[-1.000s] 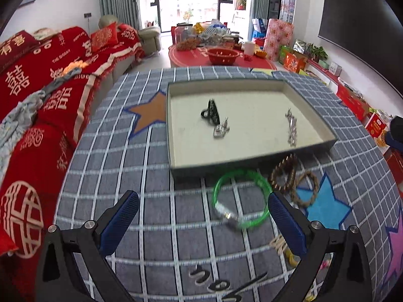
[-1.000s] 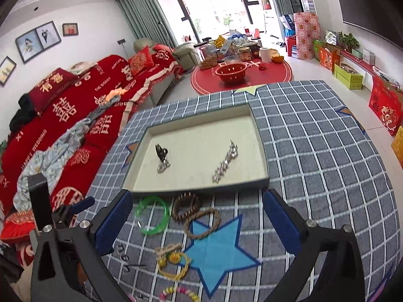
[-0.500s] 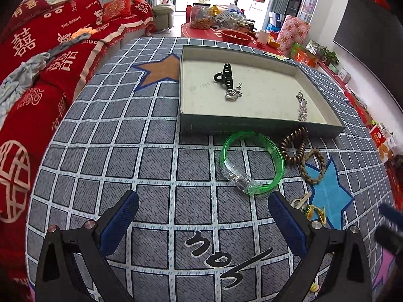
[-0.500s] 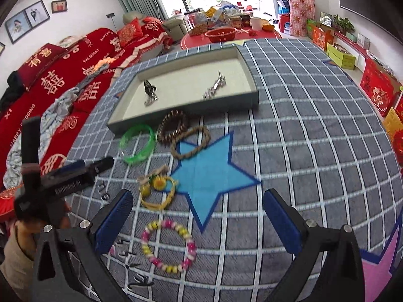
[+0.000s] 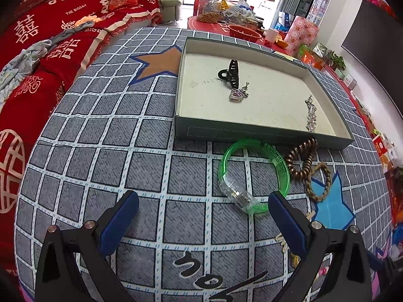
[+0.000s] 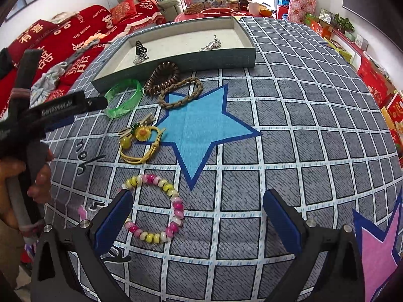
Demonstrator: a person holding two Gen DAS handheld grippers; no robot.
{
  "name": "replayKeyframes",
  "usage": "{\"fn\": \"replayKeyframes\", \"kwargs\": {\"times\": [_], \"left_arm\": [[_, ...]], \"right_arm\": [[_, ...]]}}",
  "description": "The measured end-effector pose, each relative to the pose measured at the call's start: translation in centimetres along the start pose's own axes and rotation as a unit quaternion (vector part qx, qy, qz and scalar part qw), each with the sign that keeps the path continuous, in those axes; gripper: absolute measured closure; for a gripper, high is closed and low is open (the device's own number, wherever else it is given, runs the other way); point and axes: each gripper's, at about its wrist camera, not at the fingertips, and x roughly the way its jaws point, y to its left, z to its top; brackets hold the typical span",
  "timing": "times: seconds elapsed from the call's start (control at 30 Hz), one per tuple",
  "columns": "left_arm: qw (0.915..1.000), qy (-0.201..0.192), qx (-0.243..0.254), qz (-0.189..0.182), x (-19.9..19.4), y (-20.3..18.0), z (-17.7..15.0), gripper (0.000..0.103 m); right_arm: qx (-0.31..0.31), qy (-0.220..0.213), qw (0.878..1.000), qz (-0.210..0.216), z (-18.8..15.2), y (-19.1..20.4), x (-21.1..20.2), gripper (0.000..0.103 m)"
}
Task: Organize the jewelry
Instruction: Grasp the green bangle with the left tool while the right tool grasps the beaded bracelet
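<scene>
We find the sorting partly done: three pieces already lie in the shallow green tray, a black hair claw clip, a heart-shaped pendant just beside it, and a silver chain toward the tray's right end. Five pieces remain outside on the checked worktop. A translucent green bangle with a clear plastic section lies just in front of the tray's near wall; a coiled brown bead bracelet rests against that wall, touching a braided tan cord bracelet. Nearer to us sit a yellow cord bracelet with a sunflower charm and a loop of pink, yellow and white beads. Our left claw hangs spread wide and empty, its right pad right at the bangle's near edge, which we judge to be the next piece for the tray. Our right claw is likewise spread and empty, low over the worktop, its left pad overlapping the beaded loop's edge. Most of the work, we judge, lies ahead.
</scene>
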Motion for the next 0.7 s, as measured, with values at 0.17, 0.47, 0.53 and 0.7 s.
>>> {"fn": "replayKeyframes", "kwargs": {"times": [0.17,0.47,0.53,0.7], "left_arm": [[0.9999,0.0,0.008,0.007,0.6,-0.7,0.3,0.0],[0.9991,0.006,0.037,0.02,1.3,-2.1,0.3,0.005],[0.9988,0.005,0.043,0.02,1.3,-2.4,0.3,0.008],[0.9981,0.006,0.056,0.024,1.3,-2.8,0.2,0.014]], "right_arm": [[-0.019,0.009,1.0,-0.01,-0.4,0.7,0.7,0.001],[-0.082,0.003,0.995,-0.048,-1.2,3.0,1.1,0.011],[-0.086,0.002,0.995,-0.046,-1.1,3.1,1.0,0.015],[-0.105,0.003,0.994,-0.036,-1.1,4.1,0.6,0.035]]}}
